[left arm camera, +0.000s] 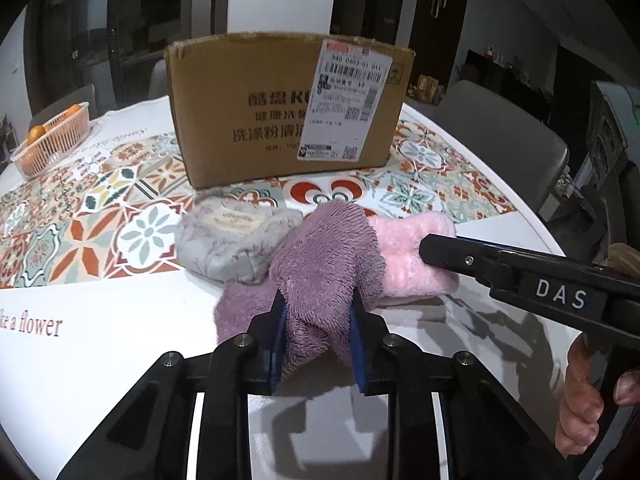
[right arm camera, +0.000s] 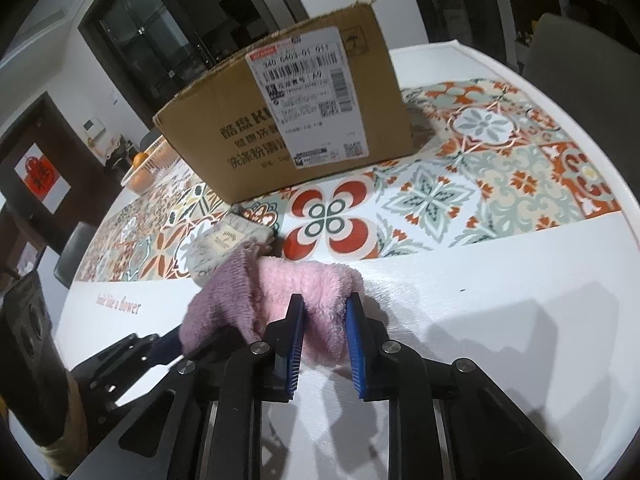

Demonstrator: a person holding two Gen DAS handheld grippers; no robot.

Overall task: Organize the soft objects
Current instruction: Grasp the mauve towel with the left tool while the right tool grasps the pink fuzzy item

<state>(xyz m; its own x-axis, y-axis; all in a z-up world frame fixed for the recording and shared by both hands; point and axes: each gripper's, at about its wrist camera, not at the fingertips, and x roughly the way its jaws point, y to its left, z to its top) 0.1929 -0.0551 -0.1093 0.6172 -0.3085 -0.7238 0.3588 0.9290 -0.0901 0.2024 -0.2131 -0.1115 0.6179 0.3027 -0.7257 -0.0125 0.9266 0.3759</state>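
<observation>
— Three soft pieces lie bunched on the worktop [left arm camera: 100, 320] in front of the cardboard box [left arm camera: 256, 120], which is the biggest thing here. Where would you start?

— With what's already held. The left gripper [left arm camera: 318, 340] has its jaws shut tight on the purple fuzzy cloth [left arm camera: 320, 264], bunching it between the blue pads. The right gripper [right arm camera: 322, 344] has its jaws closed on the near edge of the pink fleece cloth [right arm camera: 316, 292].

— They overlap, don't they?

— Yes, purple lies partly over pink, so I'd lift the two apart slowly and sideways to stop them dragging each other.

— And the grey bundle [left arm camera: 224, 240]?

— Untouched, just beside the purple one. Keep clear of it, then carry each cloth toward the box, probably their destination.
</observation>
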